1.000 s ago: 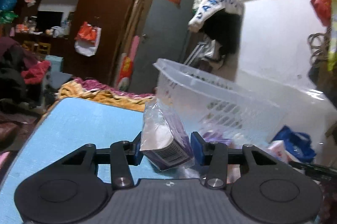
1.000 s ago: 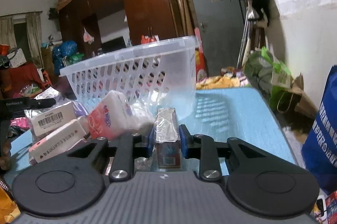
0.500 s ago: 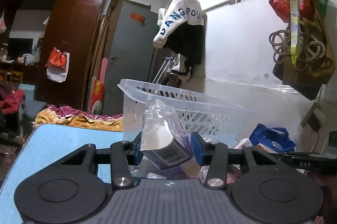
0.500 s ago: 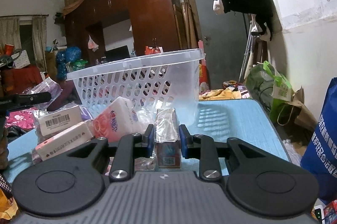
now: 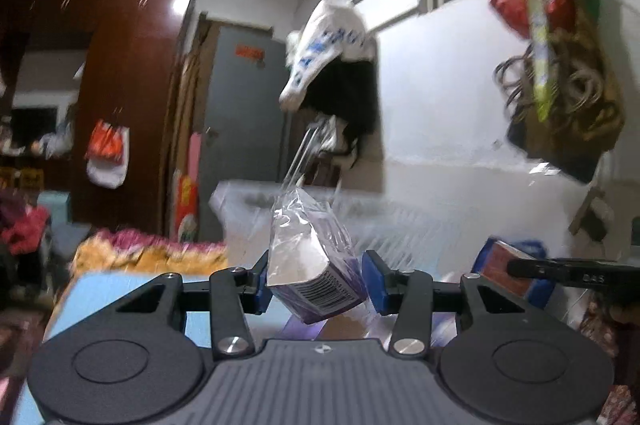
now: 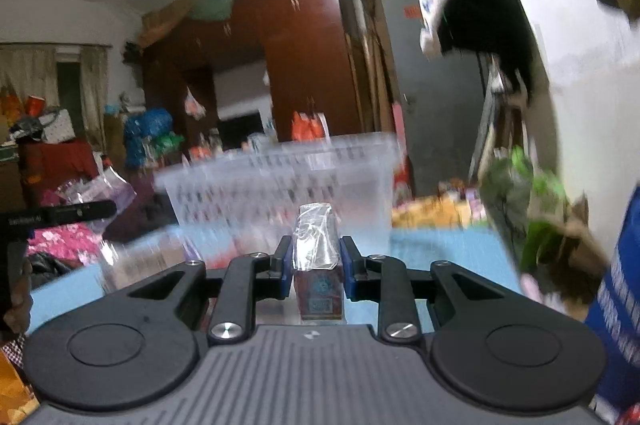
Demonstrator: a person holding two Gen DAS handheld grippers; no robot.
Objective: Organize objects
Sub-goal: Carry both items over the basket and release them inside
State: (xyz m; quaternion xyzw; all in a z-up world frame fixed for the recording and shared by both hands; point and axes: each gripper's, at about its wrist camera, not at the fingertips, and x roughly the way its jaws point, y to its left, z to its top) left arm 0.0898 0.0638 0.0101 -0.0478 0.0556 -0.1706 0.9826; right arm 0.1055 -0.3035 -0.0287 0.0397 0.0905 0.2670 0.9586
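Blurry white basket (image 5: 320,213) sits behind your left tongs (image 5: 316,281), which squeeze a tilted purple pack (image 5: 316,265). Right view is smeared too; your right tongs (image 6: 314,267) pinch an upright red pack (image 6: 318,265) above the blue surface (image 6: 444,253).

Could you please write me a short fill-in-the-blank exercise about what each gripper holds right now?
1. The left gripper holds a ____ tissue pack with a barcode.
2. The right gripper holds a ____ packet upright.
3. Ahead of both stands a clear plastic ____.

Missing words: purple; red; basket
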